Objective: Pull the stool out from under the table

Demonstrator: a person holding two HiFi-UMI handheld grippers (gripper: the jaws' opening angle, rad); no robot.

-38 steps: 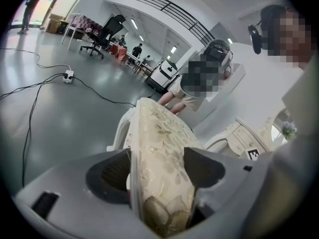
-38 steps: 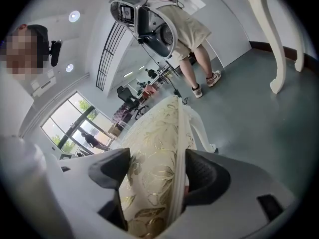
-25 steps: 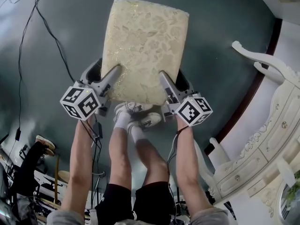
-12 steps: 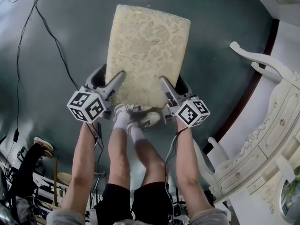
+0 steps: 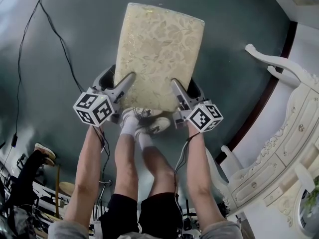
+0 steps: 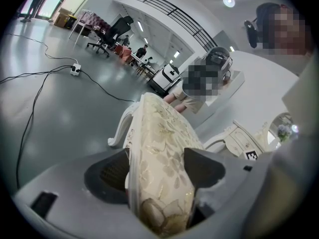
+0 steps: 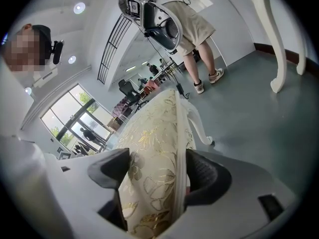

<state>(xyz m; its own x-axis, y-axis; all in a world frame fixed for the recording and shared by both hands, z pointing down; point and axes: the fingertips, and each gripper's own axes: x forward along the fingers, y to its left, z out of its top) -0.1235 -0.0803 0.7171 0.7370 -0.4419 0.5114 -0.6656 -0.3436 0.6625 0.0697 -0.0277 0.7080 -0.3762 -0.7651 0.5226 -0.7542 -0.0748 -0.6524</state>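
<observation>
Brocade-cushioned stool (image 5: pixel 157 54), being pinched at its near edge by the left tool (image 5: pixel 124 83) and right tool (image 5: pixel 176 87), is apparently already standing clear of the table (image 5: pixel 279 148) off to the right tool's right.

Stool (image 5: pixel 157 54): rectangular padded seat, cream fabric with gold floral pattern, curved white legs (image 6: pixel 119 128). It sits level, long axis pointing away from the person, out on the grey-green floor (image 5: pixel 60 29), apart from the white table (image 5: pixel 279 148). Its near short edge is pinched by the left gripper (image 5: pixel 124 82) and the right gripper (image 5: pixel 177 87).
</observation>
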